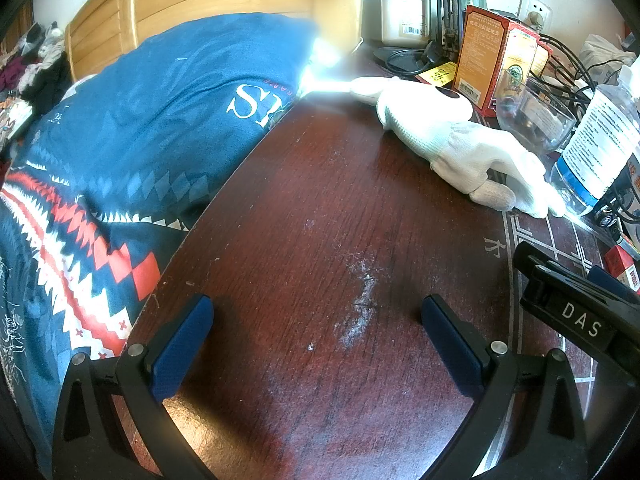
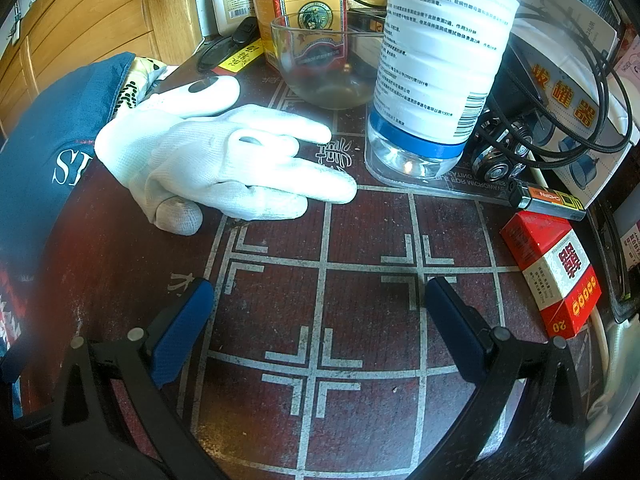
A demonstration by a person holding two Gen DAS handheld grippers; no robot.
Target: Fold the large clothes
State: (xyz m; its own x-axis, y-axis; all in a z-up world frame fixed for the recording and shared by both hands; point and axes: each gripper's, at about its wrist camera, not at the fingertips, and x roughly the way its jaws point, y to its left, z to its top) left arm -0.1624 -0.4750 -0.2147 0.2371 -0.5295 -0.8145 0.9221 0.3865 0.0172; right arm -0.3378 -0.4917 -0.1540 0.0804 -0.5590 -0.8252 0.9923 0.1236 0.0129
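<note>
Both the left gripper and right gripper gape wide, empty, over one table bearing one white glove.

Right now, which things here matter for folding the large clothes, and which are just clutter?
For the job:
blue patterned fabric
left tool, open
right tool, open

Just lying about:
white glove
glass bowl
plastic bottle
red medicine box
cigarette pack
lighter
</note>
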